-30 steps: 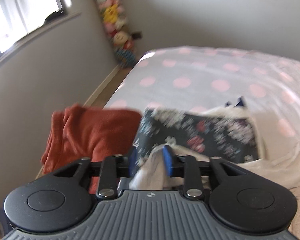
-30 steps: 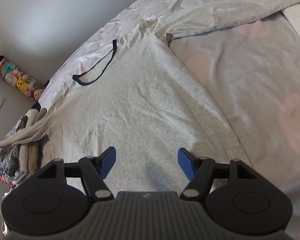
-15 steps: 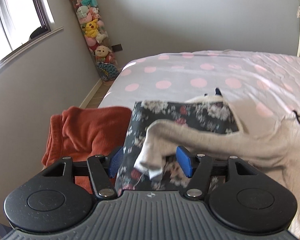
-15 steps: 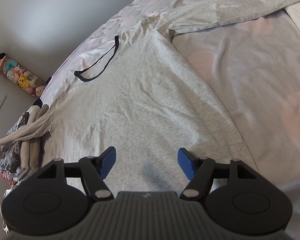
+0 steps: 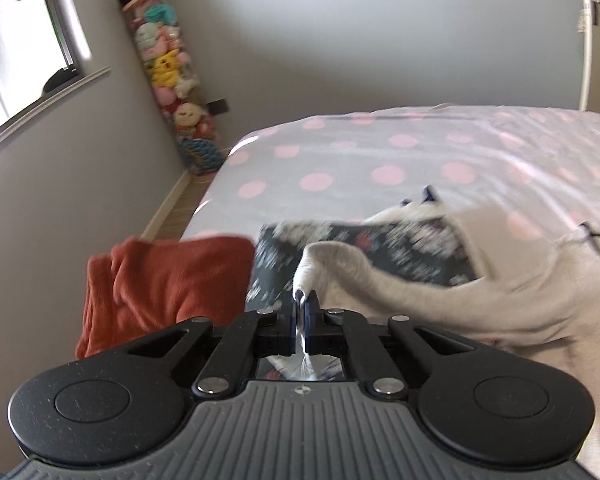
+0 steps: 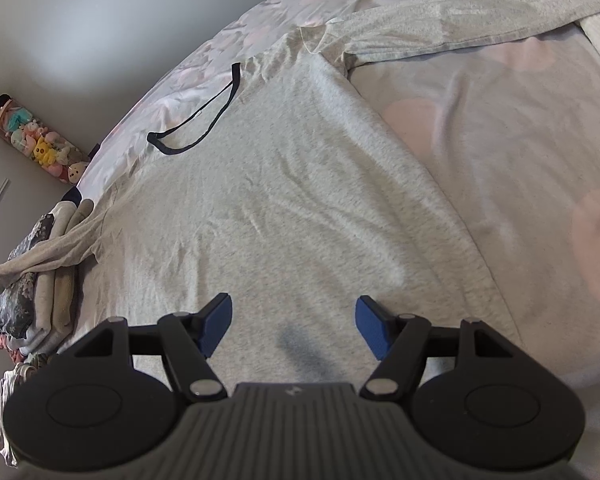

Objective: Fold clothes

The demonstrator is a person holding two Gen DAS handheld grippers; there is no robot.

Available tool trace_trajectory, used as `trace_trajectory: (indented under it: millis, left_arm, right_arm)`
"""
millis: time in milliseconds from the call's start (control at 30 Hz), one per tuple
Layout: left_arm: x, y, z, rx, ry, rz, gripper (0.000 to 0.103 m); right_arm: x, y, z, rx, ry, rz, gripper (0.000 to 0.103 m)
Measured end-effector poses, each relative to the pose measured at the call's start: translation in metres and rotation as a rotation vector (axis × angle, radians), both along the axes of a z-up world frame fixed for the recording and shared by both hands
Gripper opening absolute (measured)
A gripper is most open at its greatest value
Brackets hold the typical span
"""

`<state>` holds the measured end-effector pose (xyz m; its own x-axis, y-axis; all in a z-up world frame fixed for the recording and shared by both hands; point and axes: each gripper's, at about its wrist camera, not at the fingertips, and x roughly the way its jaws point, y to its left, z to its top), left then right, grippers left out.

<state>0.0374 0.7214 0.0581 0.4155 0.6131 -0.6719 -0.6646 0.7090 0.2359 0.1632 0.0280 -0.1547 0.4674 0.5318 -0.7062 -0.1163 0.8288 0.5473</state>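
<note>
While the left gripper (image 5: 300, 312) pinched the grey long-sleeve shirt's cuff (image 5: 314, 270), the right gripper (image 6: 294, 322) hung open over the pink-dotted bedsheet (image 5: 340, 152); plush-toy column (image 5: 168, 80) at 11 o'clock.

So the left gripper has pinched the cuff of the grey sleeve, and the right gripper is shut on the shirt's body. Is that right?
Not quite. The left gripper is shut on the sleeve cuff, but the right wrist view shows the right gripper open above the grey shirt, holding nothing.

Grey walls (image 5: 340, 40), bright window (image 5: 16, 48), polka-dot bed (image 5: 380, 152)
</note>
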Motion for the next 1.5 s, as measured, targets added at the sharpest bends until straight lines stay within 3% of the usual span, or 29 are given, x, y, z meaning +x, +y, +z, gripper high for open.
trace_trajectory:
  millis: [100, 300, 400, 600, 800, 1067, 1200, 1267, 1333, 1500]
  left_arm:
    - [0.019, -0.021, 0.038, -0.017, 0.038, -0.063, 0.001]
    - [0.074, -0.076, 0.099, -0.16, 0.125, -0.154, 0.001]
    - [0.103, -0.112, 0.121, -0.238, 0.102, -0.222, 0.001]
    - [0.179, -0.19, 0.138, -0.345, 0.012, -0.38, 0.001]
    - [0.265, -0.261, 0.107, -0.44, -0.013, -0.519, 0.001]
    - [0.355, -0.314, 0.005, -0.564, 0.07, -0.61, 0.002]
    - [0.377, -0.315, -0.038, -0.608, 0.096, -0.595, 0.003]
    - [0.382, -0.314, -0.051, -0.618, 0.109, -0.587, 0.021]
    - [0.382, -0.314, -0.059, -0.617, 0.116, -0.584, 0.027]
    - [0.36, -0.302, -0.069, -0.582, 0.112, -0.575, 0.027]
  right_arm:
    - [0.0, -0.001, 0.0, 0.013, 0.0, 0.005, 0.071]
    - [-0.003, -0.005, 0.002, 0.045, -0.004, 0.005, 0.071]
    - [-0.004, -0.01, 0.0, 0.048, 0.01, -0.018, 0.071]
    - [-0.005, -0.018, 0.0, 0.08, 0.014, -0.037, 0.071]
    - [-0.009, -0.02, 0.001, 0.108, 0.008, -0.026, 0.071]
    - [-0.01, -0.015, 0.002, 0.038, -0.043, -0.045, 0.071]
    - [-0.003, -0.011, -0.003, -0.01, -0.066, -0.055, 0.071]
    - [0.0, -0.01, -0.006, -0.022, -0.072, -0.055, 0.071]
    - [0.002, -0.009, -0.007, -0.033, -0.082, -0.056, 0.071]
    - [0.001, -0.004, -0.005, -0.07, -0.104, -0.04, 0.071]
